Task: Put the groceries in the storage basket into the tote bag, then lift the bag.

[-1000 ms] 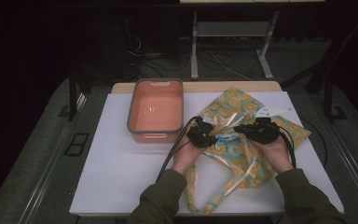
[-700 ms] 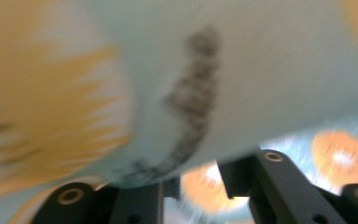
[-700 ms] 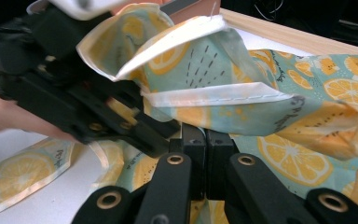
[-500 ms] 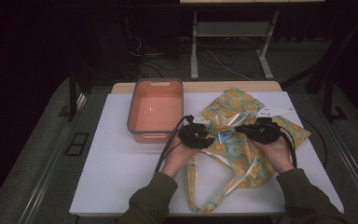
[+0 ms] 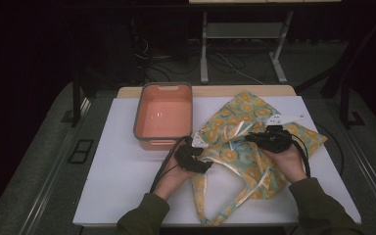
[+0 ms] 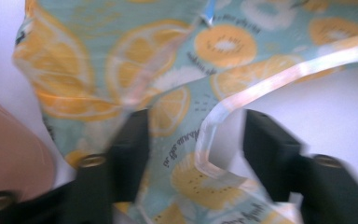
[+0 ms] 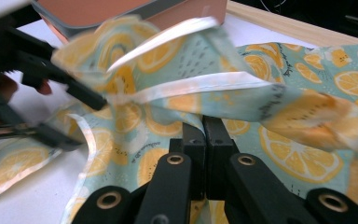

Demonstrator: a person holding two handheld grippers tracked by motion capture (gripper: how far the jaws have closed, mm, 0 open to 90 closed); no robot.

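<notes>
Your cloth bag, pale teal with orange slices printed on it, lies spread over the right half of the white counter, its straps trailing toward you. The salmon-pink tub sits just left of the bag's far corner, near the counter's back edge.

Your left gripper is at the bag's left edge, close in front of the tub. In the left gripper view its jaws stand spread, with printed fabric and a pale strap lying between them and the tub's pink wall at the far left; nothing is pinched there.

Your right gripper is over the middle of the bag. In the right gripper view its jaws are pressed together on a fold of the bag's fabric, which lifts off the counter and drapes across in front of them. Farther off in that view you can see your left gripper's spread jaws at the raised cloth's left end, with the tub behind.
</notes>
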